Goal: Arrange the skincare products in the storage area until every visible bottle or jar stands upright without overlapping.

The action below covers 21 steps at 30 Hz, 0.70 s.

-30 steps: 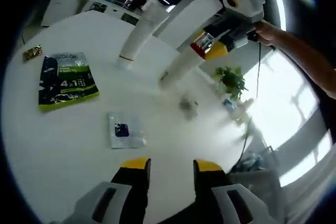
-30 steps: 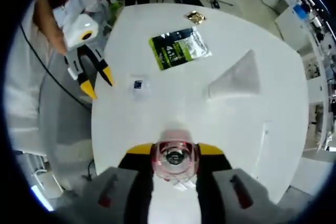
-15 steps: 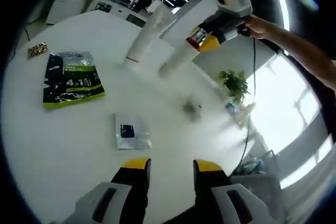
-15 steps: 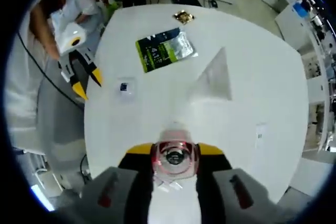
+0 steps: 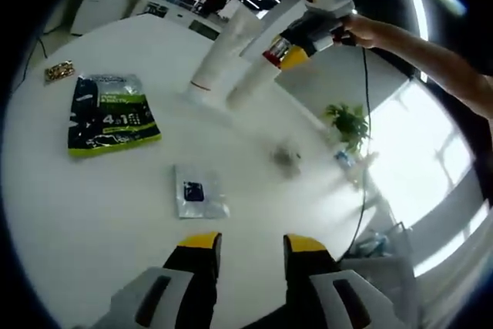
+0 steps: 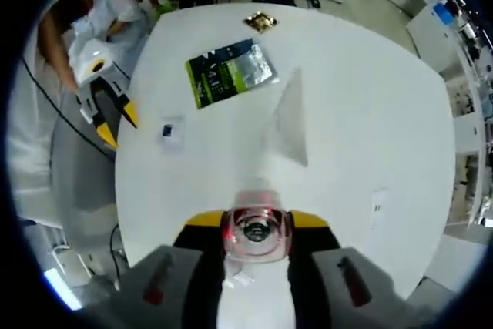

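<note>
A round white surface [image 6: 370, 113] carries a few scattered items, and the task looks only partly done. One tall white tube [image 5: 225, 50] stands upright on its cap well in from the rim; in the right gripper view it appears from above as a pale wedge [image 6: 289, 117] near the middle of the surface.

The right gripper [image 6: 256, 230] holds a second white tube [image 5: 254, 82] in the air above the surface, its jaws closed on the red, translucent cap end [image 6: 256, 233]. In the left gripper view this tube hangs at a slant from the right gripper [image 5: 286, 48], close beside the standing tube; I cannot tell whether the two touch. It is not yet set down.

The left gripper [image 5: 248, 246] hovers near one edge of the surface with its yellow-tipped jaws apart and nothing between them; it also appears at that edge in the right gripper view [image 6: 114, 121].

Lying flat are a green and black sachet [image 5: 110, 115], a small clear packet with a dark square [image 5: 197, 193], and a small gold wrapped item [image 5: 59, 72] near the far rim. A small blurred object [image 5: 287, 157] sits toward another edge; I cannot tell what it is.

By my judgement, the held tube remains to be stood upright, clear of the first.
</note>
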Tool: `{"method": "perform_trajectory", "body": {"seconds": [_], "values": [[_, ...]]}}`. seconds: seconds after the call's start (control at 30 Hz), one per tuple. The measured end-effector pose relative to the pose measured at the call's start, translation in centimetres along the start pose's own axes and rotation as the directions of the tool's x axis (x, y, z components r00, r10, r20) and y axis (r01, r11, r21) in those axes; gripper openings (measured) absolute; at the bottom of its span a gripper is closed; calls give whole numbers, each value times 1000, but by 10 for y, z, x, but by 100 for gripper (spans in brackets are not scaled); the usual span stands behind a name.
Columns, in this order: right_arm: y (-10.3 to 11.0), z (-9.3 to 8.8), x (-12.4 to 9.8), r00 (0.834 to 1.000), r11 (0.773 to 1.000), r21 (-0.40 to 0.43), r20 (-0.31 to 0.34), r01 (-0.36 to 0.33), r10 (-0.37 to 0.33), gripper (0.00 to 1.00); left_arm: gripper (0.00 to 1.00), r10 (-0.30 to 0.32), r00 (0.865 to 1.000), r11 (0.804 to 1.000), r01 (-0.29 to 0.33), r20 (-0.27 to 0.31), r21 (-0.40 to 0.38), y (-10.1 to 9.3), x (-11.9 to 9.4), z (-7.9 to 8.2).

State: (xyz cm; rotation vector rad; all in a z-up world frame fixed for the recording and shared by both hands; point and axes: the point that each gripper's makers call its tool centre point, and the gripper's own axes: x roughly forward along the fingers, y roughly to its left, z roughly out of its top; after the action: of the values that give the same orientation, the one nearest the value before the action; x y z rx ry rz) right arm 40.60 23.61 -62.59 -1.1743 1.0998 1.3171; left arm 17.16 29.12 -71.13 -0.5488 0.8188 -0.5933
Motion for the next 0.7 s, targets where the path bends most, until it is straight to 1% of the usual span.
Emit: {"method": "perform_trajectory", "body": {"seconds": [0.47,0.7], "values": [[-11,11,10,1000,1000,-3,7,-9,9,29,34,28,1000,999,-28,13,-19,8,-3,3],[-16,14,15,1000,1000,2,7,-12,12,30,34,53,998,997,-51,39,-50,15,-6,8]]}}
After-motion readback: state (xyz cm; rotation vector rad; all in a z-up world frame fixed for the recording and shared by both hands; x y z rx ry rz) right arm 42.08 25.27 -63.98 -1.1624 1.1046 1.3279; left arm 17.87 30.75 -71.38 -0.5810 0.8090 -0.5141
